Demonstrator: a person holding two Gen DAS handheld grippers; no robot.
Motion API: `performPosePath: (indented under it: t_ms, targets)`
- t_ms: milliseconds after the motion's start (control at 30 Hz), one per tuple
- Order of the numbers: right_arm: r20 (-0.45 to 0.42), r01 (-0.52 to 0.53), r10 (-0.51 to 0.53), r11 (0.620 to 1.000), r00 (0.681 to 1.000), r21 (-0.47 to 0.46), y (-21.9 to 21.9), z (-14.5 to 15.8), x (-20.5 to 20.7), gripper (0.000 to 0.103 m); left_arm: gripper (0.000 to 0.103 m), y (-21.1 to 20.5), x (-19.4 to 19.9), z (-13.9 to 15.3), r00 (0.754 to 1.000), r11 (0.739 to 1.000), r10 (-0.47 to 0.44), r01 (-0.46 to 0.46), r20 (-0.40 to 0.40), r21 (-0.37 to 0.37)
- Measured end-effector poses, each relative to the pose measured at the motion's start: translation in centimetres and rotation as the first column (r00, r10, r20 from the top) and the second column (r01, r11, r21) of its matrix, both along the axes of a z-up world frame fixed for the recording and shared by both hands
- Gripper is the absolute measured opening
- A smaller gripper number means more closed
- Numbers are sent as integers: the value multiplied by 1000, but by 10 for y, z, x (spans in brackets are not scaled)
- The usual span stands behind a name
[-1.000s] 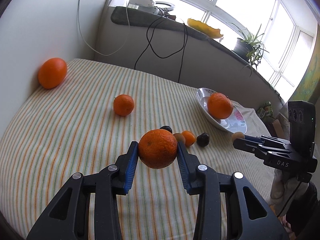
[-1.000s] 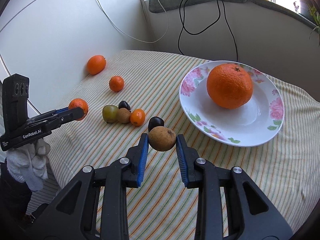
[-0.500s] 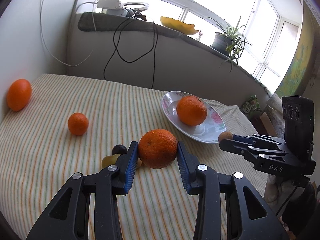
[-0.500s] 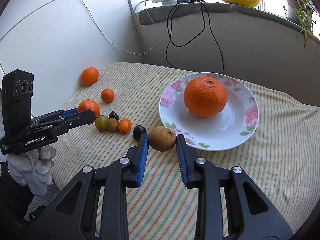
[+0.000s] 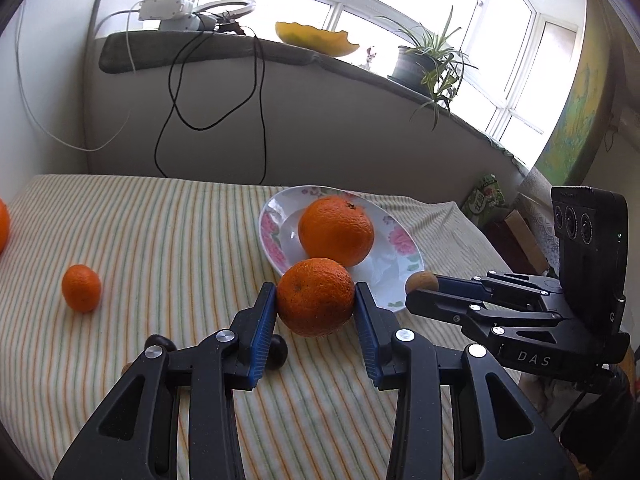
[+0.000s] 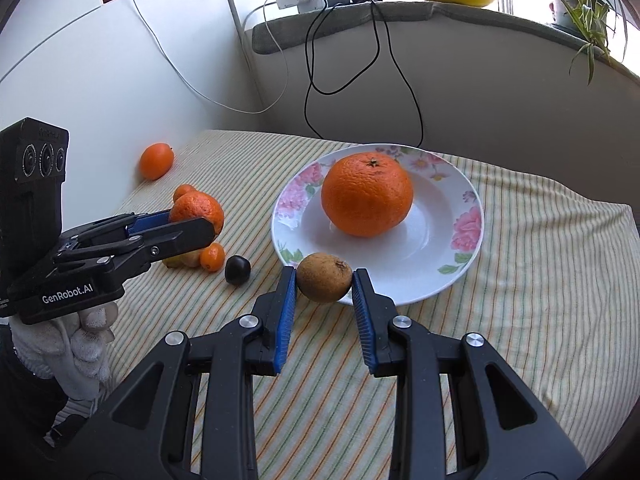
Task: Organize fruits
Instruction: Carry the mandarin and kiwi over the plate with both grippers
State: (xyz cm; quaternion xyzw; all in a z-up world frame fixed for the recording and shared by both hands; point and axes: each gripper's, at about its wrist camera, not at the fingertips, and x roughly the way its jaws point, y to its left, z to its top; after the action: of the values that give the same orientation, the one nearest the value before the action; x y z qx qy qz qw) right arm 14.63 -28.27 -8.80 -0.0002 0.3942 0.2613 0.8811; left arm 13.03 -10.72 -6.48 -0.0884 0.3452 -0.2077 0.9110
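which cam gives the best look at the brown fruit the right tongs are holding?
Right wrist view. The brown fruit sits centred between the right tongs, its whole front face and stem end visible, at the plate rim. In the left wrist view only part of it pokes out past the finger, small and side-on.

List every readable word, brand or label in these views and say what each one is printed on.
"GenRobot.AI": side of the left hand-held gripper, right wrist view.
"DAS": side of the right hand-held gripper, left wrist view.
Green packet past the table's far end: print too blurred to read.
Nothing else legible.
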Motion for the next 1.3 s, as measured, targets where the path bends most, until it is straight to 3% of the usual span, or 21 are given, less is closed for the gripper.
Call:
performPosePath:
  t_ms: [633,1300]
  targets:
    - [-5,25,-25,1000,1000,-14,-15,-11,28,29,37,-36,28,-9,998,997,-56,56,-14,52]
    - [-10,35,-36,999,999,-34,-13,-16,34,29,37,-43,37,-15,997,995,-63,66,-36,81]
